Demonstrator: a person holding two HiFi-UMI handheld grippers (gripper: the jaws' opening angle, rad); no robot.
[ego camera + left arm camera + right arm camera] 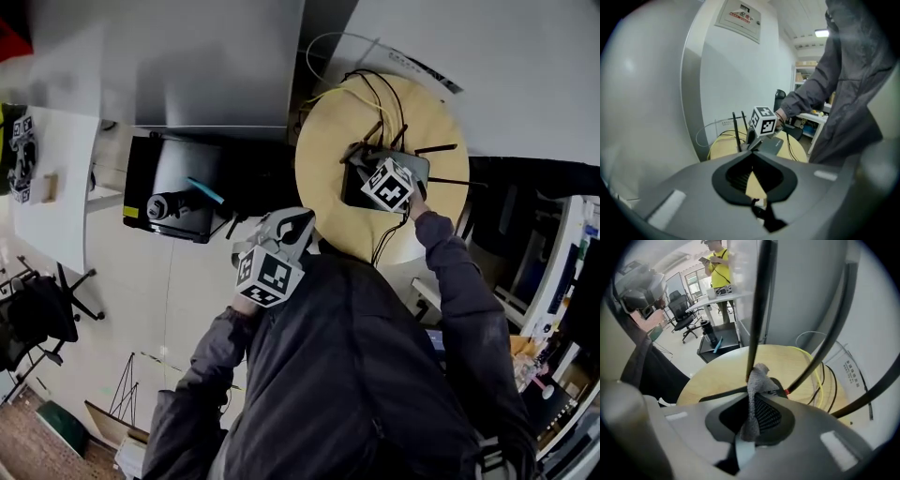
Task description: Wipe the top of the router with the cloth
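Observation:
The black router point(358, 185) with several thin antennas lies on the round yellow table point(323, 159). My right gripper point(387, 186) hovers right over the router's top, shut on a grey cloth point(759, 376). The cloth sticks out past the fingertips of the right gripper point(752, 398), toward the router body point(780, 386) and between two antennas point(757, 310). My left gripper point(292, 226) is held off the table's near edge, close to the person's body. In its own view the left gripper point(751, 154) has its tips together with nothing between them, and faces the router point(771, 146).
Yellow and black cables point(371, 92) curl over the table's far side. A black low cart point(174, 190) with a dark bottle stands on the floor to the left. A white desk point(49, 183) and an office chair point(37, 314) are further left. A person in yellow point(719, 269) stands in the background.

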